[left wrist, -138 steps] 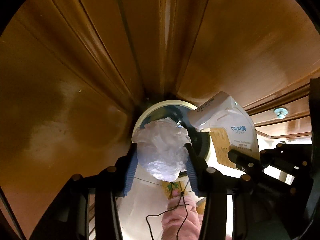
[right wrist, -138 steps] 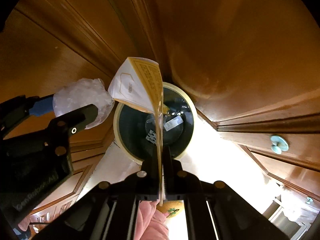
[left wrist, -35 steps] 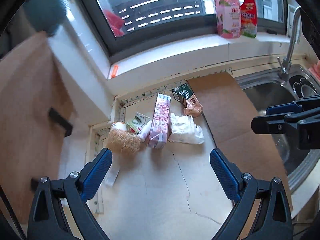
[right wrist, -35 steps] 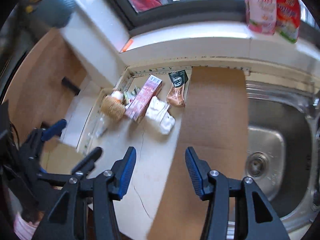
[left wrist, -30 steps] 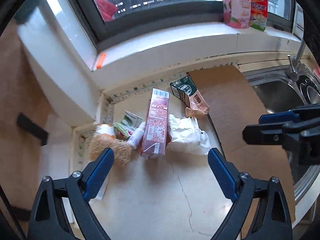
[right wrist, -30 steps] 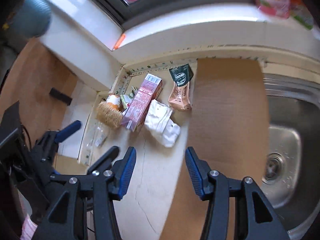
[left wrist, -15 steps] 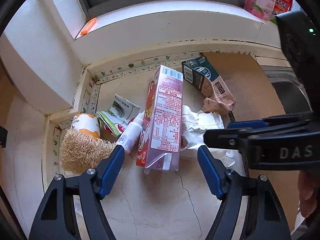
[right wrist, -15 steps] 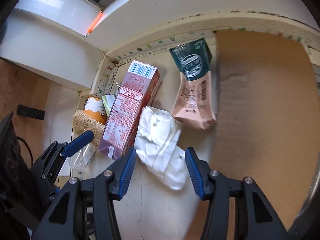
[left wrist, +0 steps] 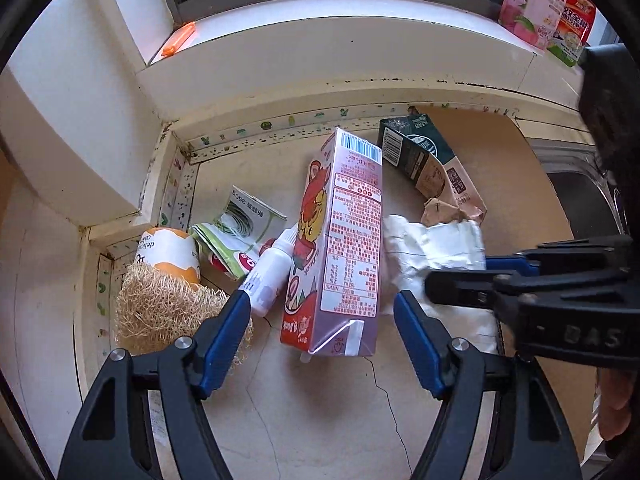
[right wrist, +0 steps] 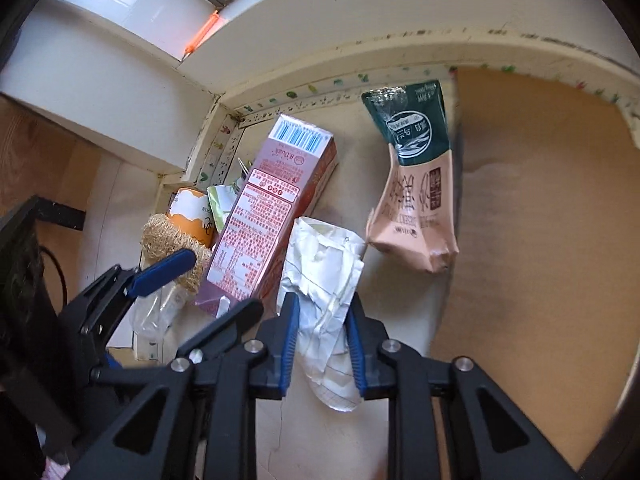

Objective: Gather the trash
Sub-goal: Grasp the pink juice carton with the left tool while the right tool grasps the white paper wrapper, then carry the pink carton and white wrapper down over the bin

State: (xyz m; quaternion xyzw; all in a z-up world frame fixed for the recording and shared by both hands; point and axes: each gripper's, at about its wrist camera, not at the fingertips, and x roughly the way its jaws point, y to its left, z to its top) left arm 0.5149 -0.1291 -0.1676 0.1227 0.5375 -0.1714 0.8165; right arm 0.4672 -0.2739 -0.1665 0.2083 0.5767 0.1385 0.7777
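Observation:
A pink drink carton (left wrist: 344,240) lies flat on the beige counter (left wrist: 320,420). My left gripper (left wrist: 320,308) is open, its blue pads either side of the carton's near end, not touching it. Right of the carton lies a crumpled white paper (right wrist: 324,264). My right gripper (right wrist: 322,304) has its jaws closing, and both pads press on the paper. A green and pink pouch (right wrist: 416,184) lies beyond it. A small white bottle (left wrist: 272,272), a green-white packet (left wrist: 240,224), an orange-white cup (left wrist: 168,248) and a loofah scrubber (left wrist: 160,312) sit left of the carton.
A brown cardboard sheet (right wrist: 540,220) covers the counter on the right, with a steel sink (left wrist: 580,200) past it. A white sill and wall corner (left wrist: 280,60) close off the back and left. Refill pouches (left wrist: 536,0) stand on the sill.
Both grippers have come down close over the trash pile. The right jaws have narrowed onto the white paper. The left jaws have narrowed around the pink carton.

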